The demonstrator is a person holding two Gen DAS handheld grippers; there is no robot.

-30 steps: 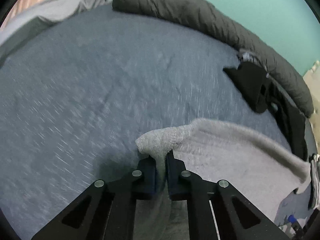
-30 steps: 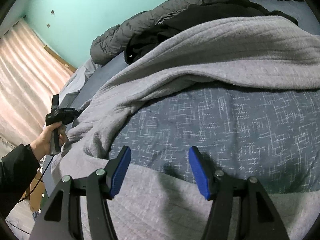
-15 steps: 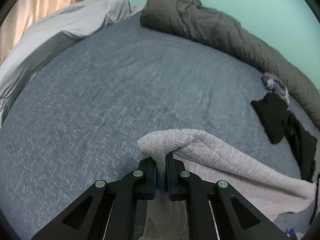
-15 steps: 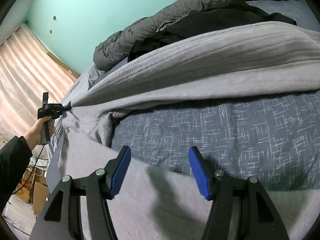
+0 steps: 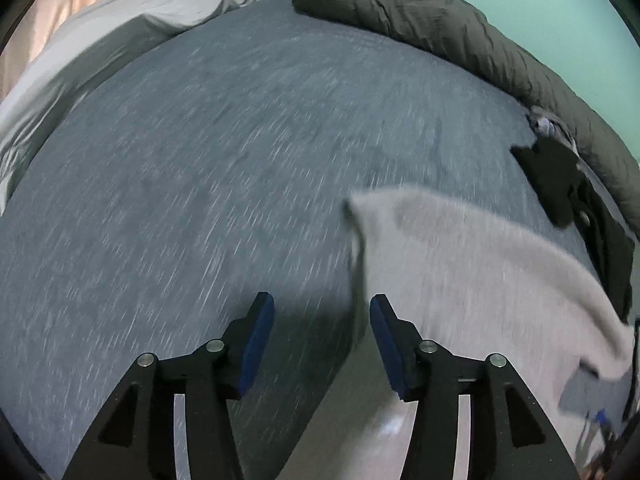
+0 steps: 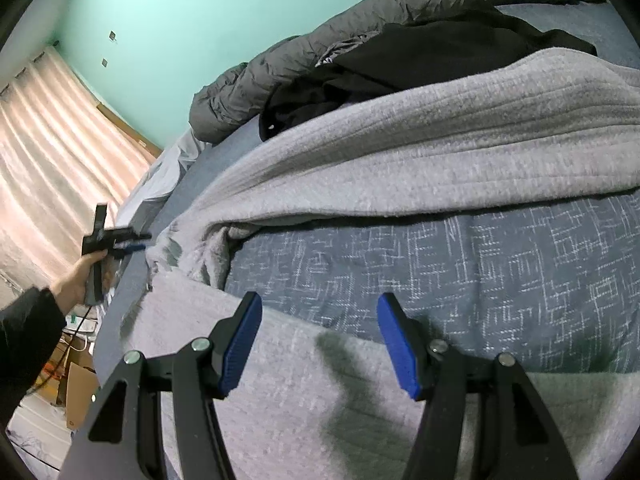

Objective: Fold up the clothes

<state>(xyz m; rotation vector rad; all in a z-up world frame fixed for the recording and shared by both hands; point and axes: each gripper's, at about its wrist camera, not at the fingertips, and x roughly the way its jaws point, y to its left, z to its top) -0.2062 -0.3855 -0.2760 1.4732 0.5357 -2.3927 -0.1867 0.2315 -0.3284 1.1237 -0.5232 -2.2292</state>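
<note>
green wall (image 6: pixel 168 20) stands behind a big bed with a blue-grey sheet (image 5: pixel 200 200) that has little white marks on it. pink curtains (image 6: pixel 52 152) hang at the side of the wall. a long dark grey quilt (image 5: pixel 460 36) is rolled up along the far edge of the bed, and a light grey sheet (image 5: pixel 132 16) lies bunched at the bed's far left corner. black clothes (image 5: pixel 560 180) lie next to the quilt.

the left gripper (image 5: pixel 322 334) is low over the bed, with its jaws wide apart and nothing between them. in the right wrist view a hand (image 6: pixel 82 276) in a dark sleeve holds that gripper by its handle, just beside the end of the cloth.

the right gripper (image 6: pixel 320 340) has its jaws wide apart too, holding nothing, and hangs over the near part of the cloth.

the grey sweater (image 6: pixel 420 152) lies on the bed in front of the black clothes. it is long and runs across the bed from the left gripper's side to the right side. its tip near the left gripper looks blurry.
</note>
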